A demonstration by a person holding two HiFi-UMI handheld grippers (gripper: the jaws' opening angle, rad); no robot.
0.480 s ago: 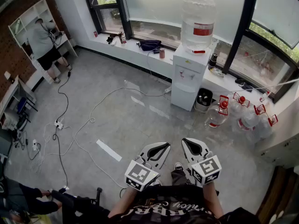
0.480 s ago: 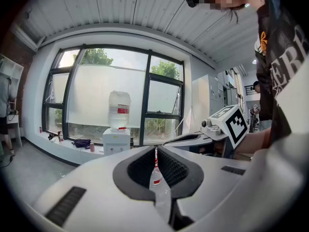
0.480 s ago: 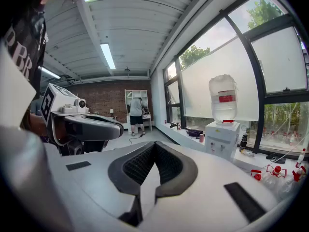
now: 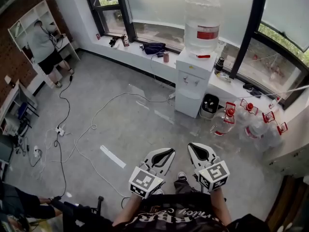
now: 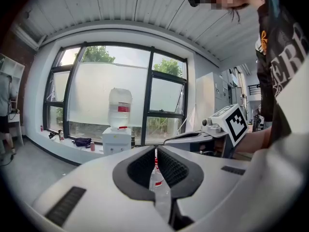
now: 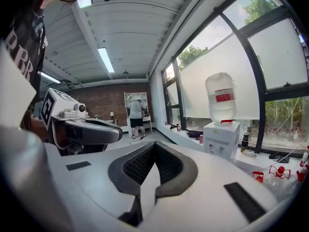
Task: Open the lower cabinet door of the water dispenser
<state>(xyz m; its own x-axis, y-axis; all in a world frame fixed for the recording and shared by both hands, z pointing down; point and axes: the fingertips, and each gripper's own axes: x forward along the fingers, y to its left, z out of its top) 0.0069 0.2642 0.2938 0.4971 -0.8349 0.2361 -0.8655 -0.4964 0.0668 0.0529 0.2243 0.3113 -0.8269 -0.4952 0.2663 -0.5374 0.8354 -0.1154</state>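
Both grippers are held side by side near the body, tilted slightly downward. The jaws of the left gripper (image 5: 155, 150) are pressed together on nothing, as are those of the right gripper (image 6: 153, 146). The water dispenser (image 4: 192, 83) is seen well apart, far across the grey floor (image 4: 130, 124) by the window ledge (image 4: 145, 50), its lower cabinet door (image 4: 187, 102) shut. It is topped by a water bottle (image 4: 202, 23). Spare bottles (image 4: 251, 117) are gathered to its right.

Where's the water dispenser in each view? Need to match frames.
Head view: water dispenser upper right of centre, against the window ledge.
Left gripper view: water dispenser left of centre, small and far off.
Right gripper view: water dispenser right of centre, mid-height.
Shared landmark: the red-labelled bottle standing on top of it.
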